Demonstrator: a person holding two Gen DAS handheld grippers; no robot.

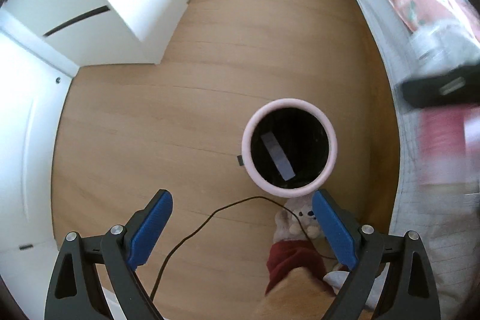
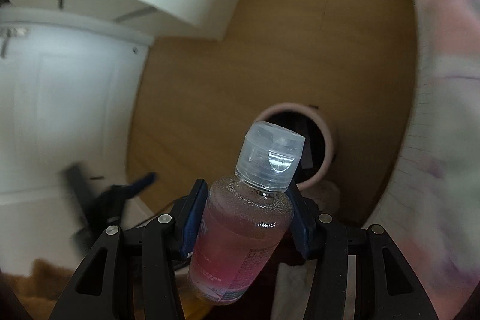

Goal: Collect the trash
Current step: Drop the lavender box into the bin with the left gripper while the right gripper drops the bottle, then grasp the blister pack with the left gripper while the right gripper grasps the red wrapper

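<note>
- A small clear bottle [image 2: 243,218] of pink liquid, capped with a translucent flip-top, sits clamped between the blue pads of the right gripper [image 2: 247,218], tilted so its cap leans toward the upper right of the right wrist view.
- The bottle's long axis points almost straight at the mouth of a pink-rimmed waste bin [image 2: 325,140] standing on the wooden floor [image 2: 300,35], just beyond and below the cap and close to the side of a bed [image 2: 444,110].
- The left gripper [image 1: 241,227] hangs above the same floor with both pads spread wide and nothing between them; the bin [image 1: 331,146] lies just ahead of its fingertips, toward its right pad, with a pale strip [image 1: 277,156] visible inside.
- A thin dark cable [image 1: 192,236] and a soft toy [image 1: 300,221] lie on the floor at the bin's near side.
- The loaded right gripper looks to be the one to finish the job: carry the bottle forward until the cap clears the rim's near edge, then let go.
</note>
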